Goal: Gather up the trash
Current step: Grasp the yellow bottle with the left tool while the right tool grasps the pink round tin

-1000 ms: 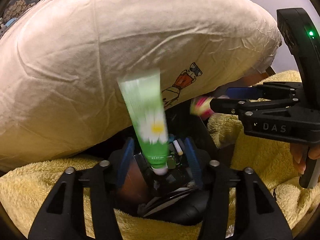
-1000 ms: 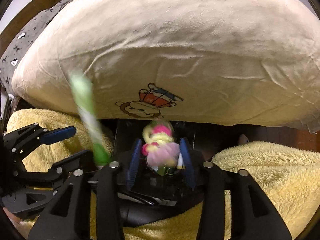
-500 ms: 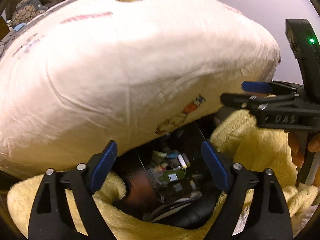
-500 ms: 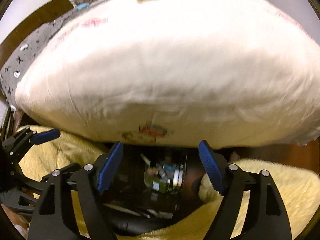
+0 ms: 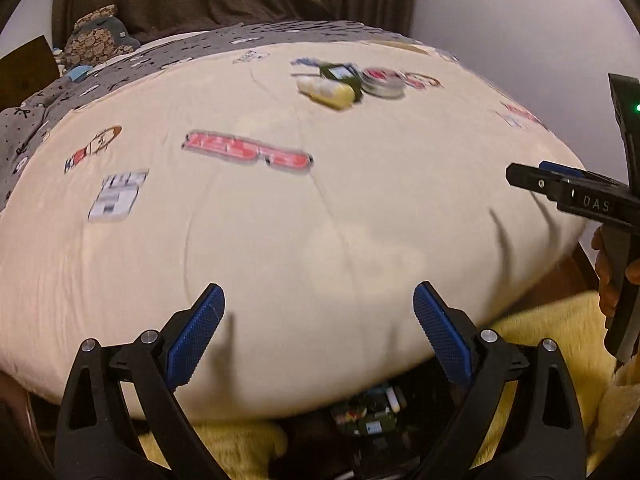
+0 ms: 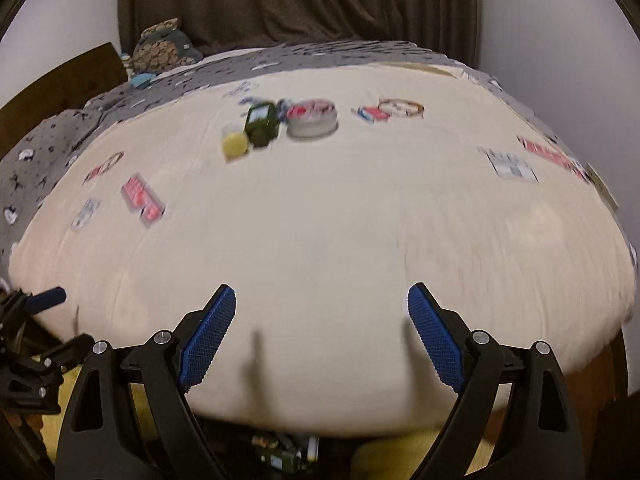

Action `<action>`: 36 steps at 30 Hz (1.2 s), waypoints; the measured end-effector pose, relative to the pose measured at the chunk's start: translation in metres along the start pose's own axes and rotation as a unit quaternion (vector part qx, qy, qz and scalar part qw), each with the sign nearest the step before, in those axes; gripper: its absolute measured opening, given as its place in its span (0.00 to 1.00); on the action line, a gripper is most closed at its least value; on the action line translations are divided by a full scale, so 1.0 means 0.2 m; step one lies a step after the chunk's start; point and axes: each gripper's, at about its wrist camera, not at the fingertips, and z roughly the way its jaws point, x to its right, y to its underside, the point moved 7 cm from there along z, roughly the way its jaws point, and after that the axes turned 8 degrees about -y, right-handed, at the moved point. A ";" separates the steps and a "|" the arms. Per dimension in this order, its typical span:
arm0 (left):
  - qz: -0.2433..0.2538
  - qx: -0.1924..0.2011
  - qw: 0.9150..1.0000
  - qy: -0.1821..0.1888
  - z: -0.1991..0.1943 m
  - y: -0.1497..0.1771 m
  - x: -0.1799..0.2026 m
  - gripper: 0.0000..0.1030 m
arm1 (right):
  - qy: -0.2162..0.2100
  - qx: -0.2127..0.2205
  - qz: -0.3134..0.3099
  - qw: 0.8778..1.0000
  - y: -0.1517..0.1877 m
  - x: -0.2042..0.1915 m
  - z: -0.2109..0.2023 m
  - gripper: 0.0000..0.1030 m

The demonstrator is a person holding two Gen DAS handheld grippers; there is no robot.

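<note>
Three pieces of trash lie together far off on the cream bedspread [image 5: 280, 240]: a yellow-capped bottle [image 5: 326, 91], a dark green packet [image 5: 340, 74] and a round tin [image 5: 382, 80]. The right wrist view shows them too: bottle [image 6: 235, 143], packet [image 6: 262, 120], tin [image 6: 313, 118]. My left gripper [image 5: 318, 312] is open and empty above the near edge of the bed. My right gripper [image 6: 320, 312] is open and empty as well. A dark bin holding trash [image 5: 368, 412] sits below both grippers, also low in the right wrist view [image 6: 286, 454].
A yellow fluffy blanket [image 5: 540, 328] lies around the bin. A grey patterned sheet [image 5: 36, 108] and a plush toy [image 5: 96, 40] are at the far side, before a dark curtain [image 6: 300, 0]. The right gripper's body [image 5: 592, 200] is at the right edge.
Both grippers let go of their loads, a green tube and a pink item, over the bin, opened wide and rose, so the views now look across the bed top.
</note>
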 end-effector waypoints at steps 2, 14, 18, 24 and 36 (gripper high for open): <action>-0.001 0.002 1.000 -0.007 0.04 -0.08 0.00 0.88 | -0.001 0.004 0.003 1.000 -0.09 0.03 0.07 0.86; -0.006 -0.015 1.000 -0.012 0.41 -0.43 0.03 0.88 | -0.015 -0.024 0.006 1.000 -0.43 0.10 0.56 0.84; -0.006 -0.019 1.000 -0.008 0.50 -0.50 0.05 0.88 | -0.011 -0.030 -0.004 0.999 -0.53 0.07 0.67 0.83; -0.016 -0.018 1.000 0.002 0.59 -0.61 0.07 0.88 | -0.003 -0.040 -0.013 0.999 -0.64 0.06 0.82 0.82; -0.037 0.002 0.999 0.006 0.68 -0.88 0.09 0.88 | -0.010 -0.046 -0.019 0.999 -0.66 0.14 0.81 0.68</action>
